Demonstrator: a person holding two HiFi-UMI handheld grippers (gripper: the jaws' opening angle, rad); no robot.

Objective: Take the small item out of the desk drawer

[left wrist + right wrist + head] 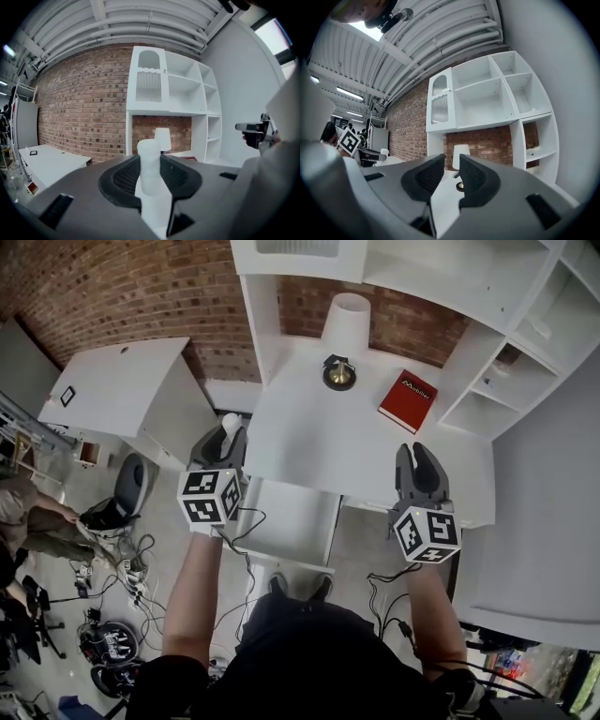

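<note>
The small white item (230,422), a bottle-like piece with a rounded top, stands upright between the jaws of my left gripper (228,435), which is shut on it. In the left gripper view the item (151,165) fills the gap between the dark pads. This gripper hovers at the left edge of the white desk (309,432), above the pulled-out white drawer (286,521). My right gripper (419,459) is over the desk's front right part. Its jaws stand a narrow gap apart, open, with nothing between them (451,171).
On the desk stand a white lamp (345,320) with a brass base and a red book (408,400). White shelving (511,381) rises at the right. A second white table (112,385) stands at the left, with a chair, cables and a seated person (28,521) on the floor side.
</note>
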